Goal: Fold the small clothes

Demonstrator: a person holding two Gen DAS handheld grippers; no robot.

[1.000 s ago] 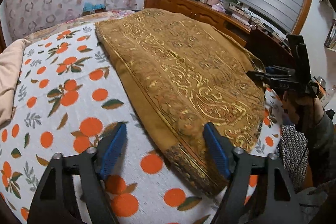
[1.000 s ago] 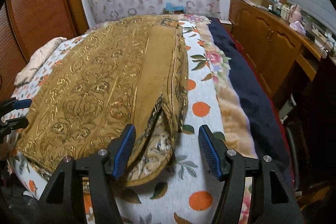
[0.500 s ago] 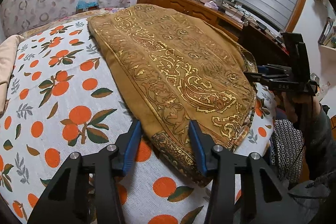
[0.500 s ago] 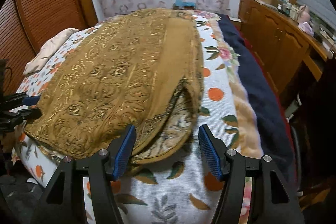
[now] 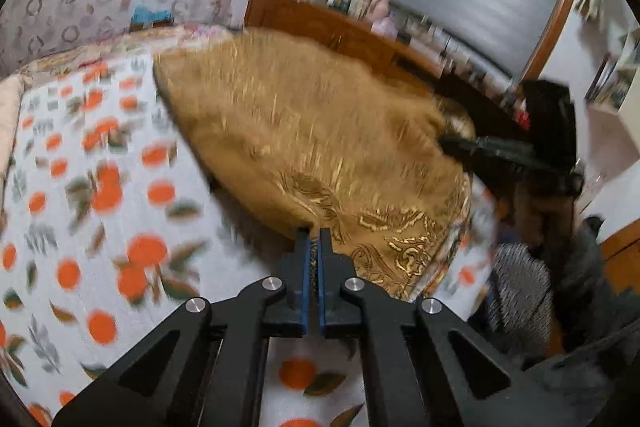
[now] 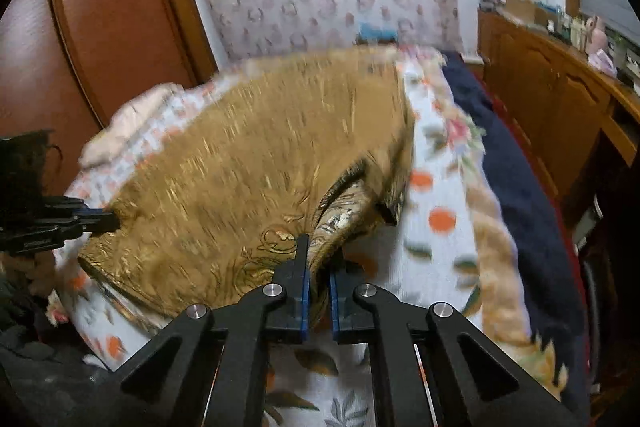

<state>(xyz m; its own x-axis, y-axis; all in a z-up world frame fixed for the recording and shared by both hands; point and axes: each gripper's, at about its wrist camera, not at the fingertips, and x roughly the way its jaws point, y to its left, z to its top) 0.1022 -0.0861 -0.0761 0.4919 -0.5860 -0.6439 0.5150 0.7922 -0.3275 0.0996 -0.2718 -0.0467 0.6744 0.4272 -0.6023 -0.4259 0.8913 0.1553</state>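
A golden-brown patterned cloth (image 5: 320, 131) lies spread on the bed, blurred by motion. My left gripper (image 5: 314, 237) is closing tight on its near left corner, with fabric pinched between the blue pads. My right gripper (image 6: 318, 259) is closing on the near right corner, where the folded hem bunches up between its pads. That same cloth (image 6: 240, 167) is lifted slightly at both held corners. Each gripper shows in the other's view: the right gripper (image 5: 446, 141) at the cloth's far edge, the left gripper (image 6: 114, 221) at the left edge.
The bed has a white sheet printed with oranges (image 5: 100, 207). A pale pink folded cloth (image 5: 8, 107) lies at its left edge. A navy blanket (image 6: 520, 187) runs along the right side. A cluttered wooden dresser (image 5: 340, 31) and a wooden wardrobe (image 6: 100, 27) flank the bed. A person's sleeve (image 5: 580, 267) is at the right.
Both grippers went from wide open beside the cloth's near corners to shut on them. The cloth's near edge has lifted and bunched, and the views have tilted upward.
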